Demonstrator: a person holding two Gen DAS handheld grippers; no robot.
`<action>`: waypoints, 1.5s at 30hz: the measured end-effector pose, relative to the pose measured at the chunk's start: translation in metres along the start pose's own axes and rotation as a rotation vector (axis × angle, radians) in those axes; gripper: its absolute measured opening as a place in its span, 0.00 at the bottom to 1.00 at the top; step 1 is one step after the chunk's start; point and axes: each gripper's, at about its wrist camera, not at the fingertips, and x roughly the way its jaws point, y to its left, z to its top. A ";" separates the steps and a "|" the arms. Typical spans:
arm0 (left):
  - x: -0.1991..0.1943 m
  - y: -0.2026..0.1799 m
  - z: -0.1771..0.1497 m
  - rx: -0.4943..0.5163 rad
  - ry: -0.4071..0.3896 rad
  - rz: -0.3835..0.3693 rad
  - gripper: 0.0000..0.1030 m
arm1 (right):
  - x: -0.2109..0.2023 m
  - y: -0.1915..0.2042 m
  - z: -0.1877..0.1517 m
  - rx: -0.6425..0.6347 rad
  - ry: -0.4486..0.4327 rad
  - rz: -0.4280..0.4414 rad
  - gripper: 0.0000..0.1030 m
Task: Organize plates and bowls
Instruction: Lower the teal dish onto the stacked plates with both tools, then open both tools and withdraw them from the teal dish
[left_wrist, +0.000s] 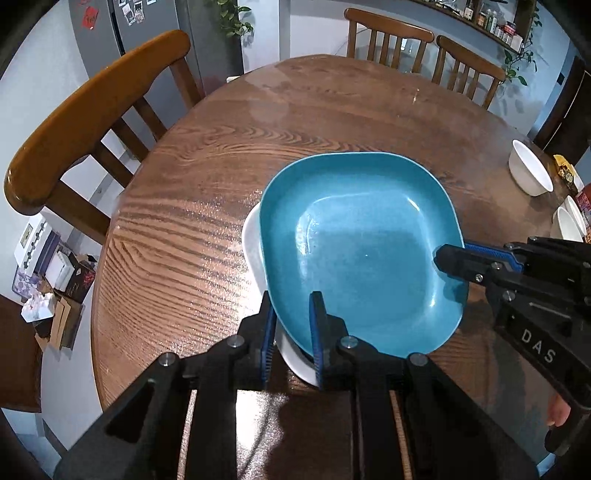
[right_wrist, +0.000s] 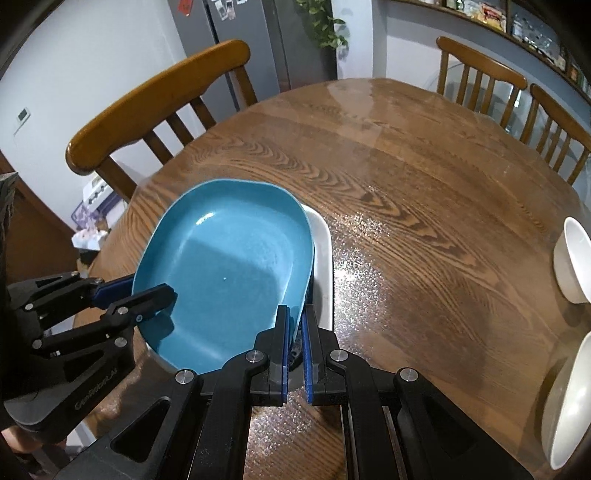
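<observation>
Both our grippers, left (left_wrist: 291, 328) and right (right_wrist: 294, 332), clamp the blue plate's (left_wrist: 354, 251) rim above the white plate (left_wrist: 255, 251); uneven release could clatter or chip it.

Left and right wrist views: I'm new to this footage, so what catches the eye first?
A blue plate dominates the near part of the round wooden table, lying over a white plate that peeks out beneath it. The left claw and right claw each clamp its rim from a different side. White bowls wait at the table's right edge.
</observation>
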 end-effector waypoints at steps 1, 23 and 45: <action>0.001 0.000 0.000 0.002 0.001 0.002 0.14 | 0.001 0.000 0.001 -0.001 0.003 -0.001 0.07; 0.005 -0.006 -0.001 0.012 0.005 0.051 0.18 | 0.005 0.008 0.001 0.000 0.004 -0.019 0.07; -0.019 -0.003 0.001 -0.018 -0.053 0.080 0.64 | -0.056 0.025 -0.004 -0.043 -0.186 -0.089 0.10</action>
